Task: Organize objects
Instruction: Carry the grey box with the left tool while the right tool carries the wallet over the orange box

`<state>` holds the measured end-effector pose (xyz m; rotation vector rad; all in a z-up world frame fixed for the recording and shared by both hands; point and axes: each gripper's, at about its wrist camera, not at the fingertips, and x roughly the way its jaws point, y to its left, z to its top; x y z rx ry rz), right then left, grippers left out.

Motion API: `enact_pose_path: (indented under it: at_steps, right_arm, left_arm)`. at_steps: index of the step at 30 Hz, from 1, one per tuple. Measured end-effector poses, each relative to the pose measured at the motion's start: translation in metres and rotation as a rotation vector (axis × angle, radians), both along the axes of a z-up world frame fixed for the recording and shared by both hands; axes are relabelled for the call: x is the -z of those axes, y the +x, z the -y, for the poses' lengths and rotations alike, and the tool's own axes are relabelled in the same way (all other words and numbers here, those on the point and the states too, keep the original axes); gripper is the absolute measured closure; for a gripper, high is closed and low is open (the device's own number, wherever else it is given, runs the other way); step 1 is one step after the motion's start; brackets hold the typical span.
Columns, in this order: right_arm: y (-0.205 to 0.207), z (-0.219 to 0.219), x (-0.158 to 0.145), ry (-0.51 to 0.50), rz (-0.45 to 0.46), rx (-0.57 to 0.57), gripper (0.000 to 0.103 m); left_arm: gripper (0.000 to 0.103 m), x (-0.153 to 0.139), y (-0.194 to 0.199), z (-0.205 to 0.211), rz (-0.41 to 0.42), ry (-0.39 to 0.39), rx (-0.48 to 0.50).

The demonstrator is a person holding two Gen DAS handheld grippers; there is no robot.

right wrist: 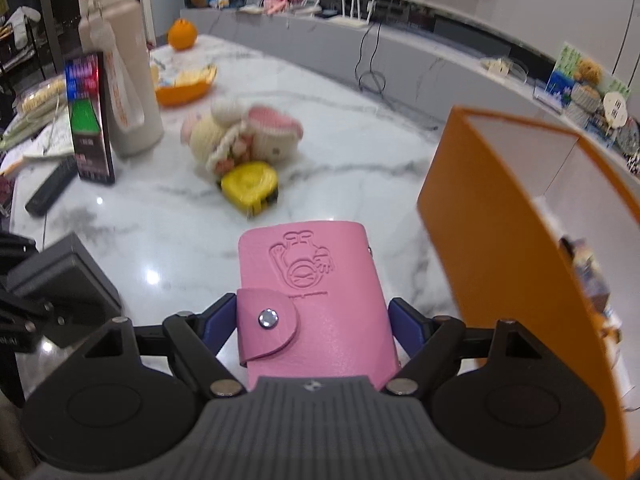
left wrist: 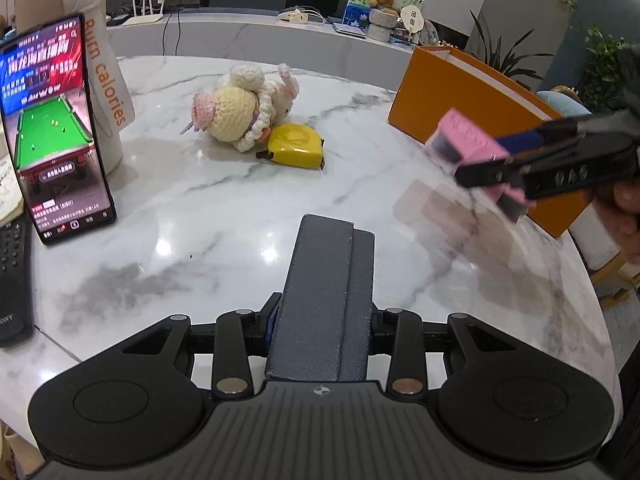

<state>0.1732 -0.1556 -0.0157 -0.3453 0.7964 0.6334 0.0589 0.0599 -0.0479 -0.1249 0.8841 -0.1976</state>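
Item 1: your right gripper [right wrist: 314, 316] clamps the pink wallet [right wrist: 312, 296]; next, orange box [right wrist: 480, 240], right of frame. Item 2: left gripper [left wrist: 320, 320] pinches the grey case [left wrist: 324, 304].

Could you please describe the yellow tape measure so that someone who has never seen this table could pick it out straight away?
Start at the white marble table, then find the crocheted doll lying on its side near the middle. The yellow tape measure lies flat right against the doll, on the side nearer the cameras. It is the only hard, bright yellow thing there, with a black tip at one corner.
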Motion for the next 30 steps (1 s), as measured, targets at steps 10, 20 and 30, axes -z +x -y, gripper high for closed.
enact_pose_path:
  at_steps: [10, 20, 30]
  right_arm:
    - [0.017, 0.03, -0.049, 0.093, 0.102, 0.06, 0.021]
    - [0.041, 0.08, -0.089, 0.194, 0.17, 0.183, 0.021]
    - [0.063, 0.137, -0.099, 0.201, 0.226, 0.399, 0.021]
  left_arm:
    - [0.06, -0.019, 0.006, 0.012, 0.027, 0.031, 0.011]
    - [0.06, -0.05, 0.03, 0.039, 0.068, 0.082, 0.066]
    - [0.06, -0.085, 0.064, 0.069, 0.139, 0.126, 0.133]
